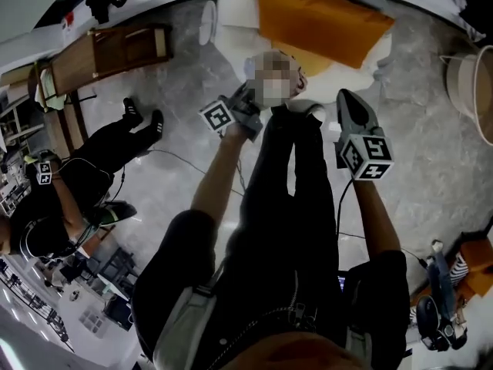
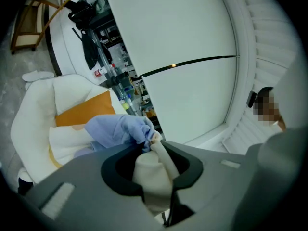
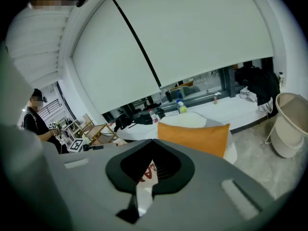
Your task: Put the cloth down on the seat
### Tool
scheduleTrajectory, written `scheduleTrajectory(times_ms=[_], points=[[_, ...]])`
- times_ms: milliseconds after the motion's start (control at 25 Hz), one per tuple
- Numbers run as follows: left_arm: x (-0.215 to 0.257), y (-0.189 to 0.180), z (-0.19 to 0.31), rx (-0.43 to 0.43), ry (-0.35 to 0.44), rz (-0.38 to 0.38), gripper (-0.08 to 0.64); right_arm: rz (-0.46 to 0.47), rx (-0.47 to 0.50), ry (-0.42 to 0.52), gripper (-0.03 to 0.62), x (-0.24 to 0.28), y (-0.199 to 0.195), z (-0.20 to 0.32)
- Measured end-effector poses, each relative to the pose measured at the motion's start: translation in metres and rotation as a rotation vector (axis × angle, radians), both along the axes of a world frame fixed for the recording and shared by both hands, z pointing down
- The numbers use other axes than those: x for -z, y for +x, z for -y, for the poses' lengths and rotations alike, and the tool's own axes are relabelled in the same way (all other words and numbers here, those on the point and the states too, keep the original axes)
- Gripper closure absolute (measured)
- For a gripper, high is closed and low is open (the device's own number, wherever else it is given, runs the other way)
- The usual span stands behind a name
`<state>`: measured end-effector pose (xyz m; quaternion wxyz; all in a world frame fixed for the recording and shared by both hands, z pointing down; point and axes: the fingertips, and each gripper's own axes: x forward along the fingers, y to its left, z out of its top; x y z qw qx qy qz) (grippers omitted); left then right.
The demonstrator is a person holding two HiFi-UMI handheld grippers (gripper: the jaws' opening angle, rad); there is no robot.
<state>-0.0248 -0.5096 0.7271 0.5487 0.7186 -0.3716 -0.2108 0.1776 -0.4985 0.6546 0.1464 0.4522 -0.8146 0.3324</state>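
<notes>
Head view: left claw [image 1: 260, 102] and right claw [image 1: 343, 97] side by side, near seat [image 1: 235, 10]. Left gripper view: clamped on cream-and-blue cloth [image 2: 120, 129], bunched past the tips, seat beyond. Right gripper view: closed on a white, red-printed cloth edge.

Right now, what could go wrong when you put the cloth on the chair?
The cloth is bunched up in the left gripper, with the right gripper pinching it too, so it may land crumpled. The orange cushion fills much of the seat, so the cloth could end up draped on it instead. A thin cable on the floor near the person's legs could trip someone.
</notes>
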Motion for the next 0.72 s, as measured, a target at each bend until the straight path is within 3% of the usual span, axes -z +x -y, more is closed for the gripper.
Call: scheduleTrajectory(times_ms=[160, 400, 560, 720], points=[[-0.073, 0.004, 0.007, -0.013, -0.085, -0.001, 0.456, -0.049, 0.003, -0.039, 0.592, -0.041, 0.001, -0.007], [-0.174, 0.017, 0.030, -0.058, -0.134, -0.040, 0.456, -0.077, -0.008, -0.108, 0.592, -0.103, 0.002, -0.001], [-0.238, 0.024, 0.041, -0.067, -0.183, -0.019, 0.456, -0.079, -0.037, -0.172, 0.591, -0.146, 0.004, -0.010], [-0.295, 0.032, 0.045, -0.140, -0.206, 0.047, 0.456, -0.071, -0.086, -0.243, 0.591, -0.184, 0.004, -0.029]])
